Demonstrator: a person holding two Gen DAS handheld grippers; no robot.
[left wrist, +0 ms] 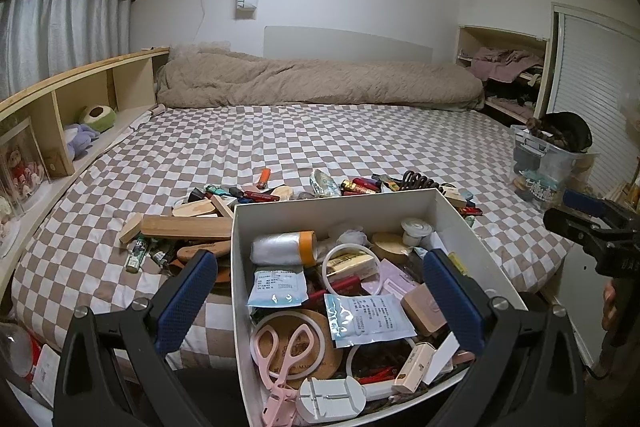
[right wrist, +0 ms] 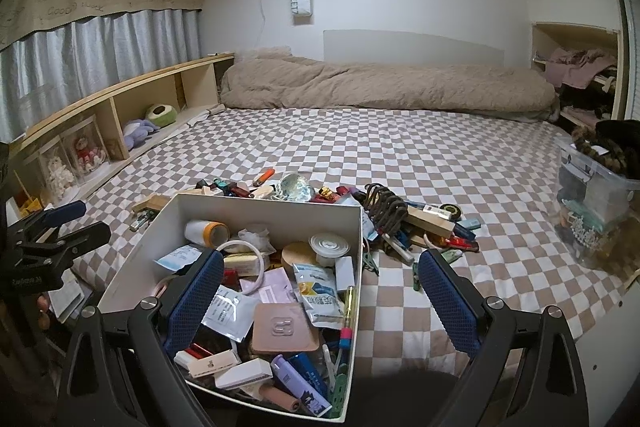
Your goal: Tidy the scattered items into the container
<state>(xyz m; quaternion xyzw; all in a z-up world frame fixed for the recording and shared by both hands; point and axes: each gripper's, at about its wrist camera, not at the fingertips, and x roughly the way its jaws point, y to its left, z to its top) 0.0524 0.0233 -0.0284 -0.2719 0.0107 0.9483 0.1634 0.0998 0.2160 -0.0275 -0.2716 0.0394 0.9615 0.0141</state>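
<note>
grippers both spread wide and empty above a white box (left wrist: pixel 472 227) on the checkered bed (left wrist: pixel 320 139).

left gripper (left wrist: pixel 320 291) hangs over the box, which is packed with pink scissors (left wrist: pixel 288 351) and packets; right gripper (right wrist: pixel 320 291) straddles its right wall. scattered items (right wrist: pixel 420 219) lie on the bed just behind the box, an orange lighter (left wrist: pixel 263 178) farthest back.

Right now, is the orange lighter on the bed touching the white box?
Apart. In the right wrist view the orange lighter lies alone on the checkered sheet, with other clutter and bare sheet between it and the white box.
</note>
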